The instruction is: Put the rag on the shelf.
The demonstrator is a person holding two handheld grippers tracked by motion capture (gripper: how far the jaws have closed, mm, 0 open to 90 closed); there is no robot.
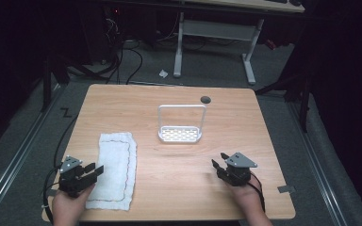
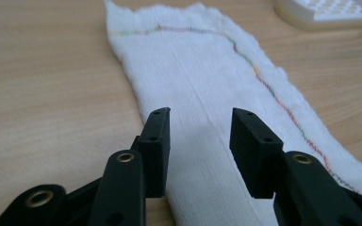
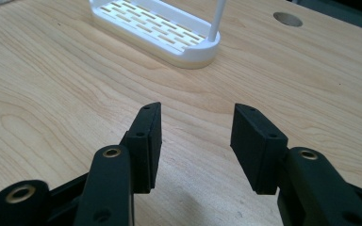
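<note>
A white cloth [image 1: 115,168] with a coloured stitched border lies flat at the front left of the wooden table [image 1: 179,188]. In the left gripper view the cloth [image 2: 207,75] stretches away under the jaws. My left gripper [image 1: 95,172] [image 2: 199,123] hovers over its near left edge, open, with nothing between the jaws. A white slotted rack [image 1: 180,134] with a tall wire hoop handle stands at the table's middle; the right gripper view has it [image 3: 155,29] ahead. My right gripper [image 1: 220,160] [image 3: 195,120] is open above bare wood at the front right.
A round cable hole [image 1: 205,99] [image 3: 287,19] sits near the table's far edge. Beyond the table are a white desk frame [image 1: 214,35], cables on the grey floor and dark surroundings. Bare wood lies between the cloth and my right gripper.
</note>
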